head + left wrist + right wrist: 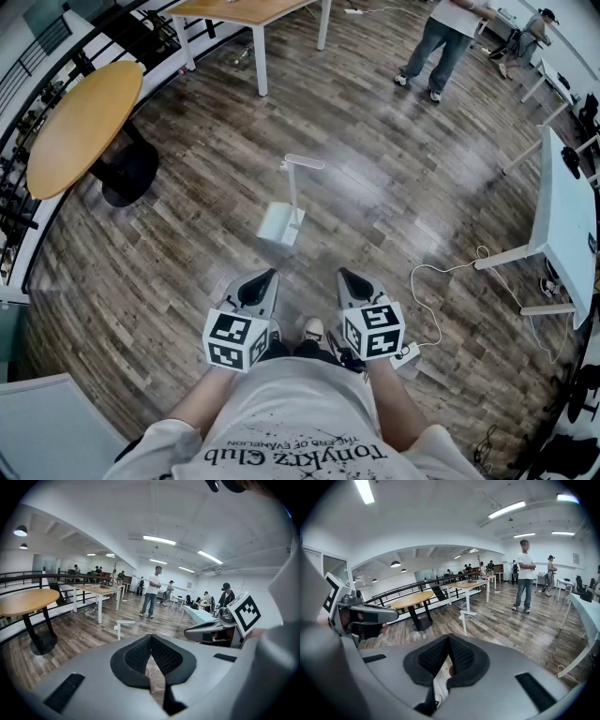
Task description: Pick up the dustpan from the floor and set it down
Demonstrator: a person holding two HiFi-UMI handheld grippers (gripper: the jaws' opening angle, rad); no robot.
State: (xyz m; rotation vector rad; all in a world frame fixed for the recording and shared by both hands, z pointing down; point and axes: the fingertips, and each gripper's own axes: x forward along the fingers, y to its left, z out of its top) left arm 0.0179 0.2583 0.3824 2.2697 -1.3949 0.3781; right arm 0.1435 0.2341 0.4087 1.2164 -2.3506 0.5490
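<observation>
A white dustpan [281, 223] with an upright handle [298, 184] stands on the wooden floor ahead of me. In the left gripper view only the handle top [124, 623] of the dustpan shows above the gripper body; the right gripper view shows the handle [464, 619] too. My left gripper [270, 274] and right gripper [341, 274] hang side by side near my waist, well short of the dustpan. Both have their jaws together with nothing between them: left gripper [151, 637], right gripper [448, 637].
A round wooden table [82, 125] on a black base stands at the left by a railing. A rectangular table [251, 11] is at the back, a white desk [567, 217] at the right with a cable [445, 272] on the floor. A person [442, 42] stands farther off.
</observation>
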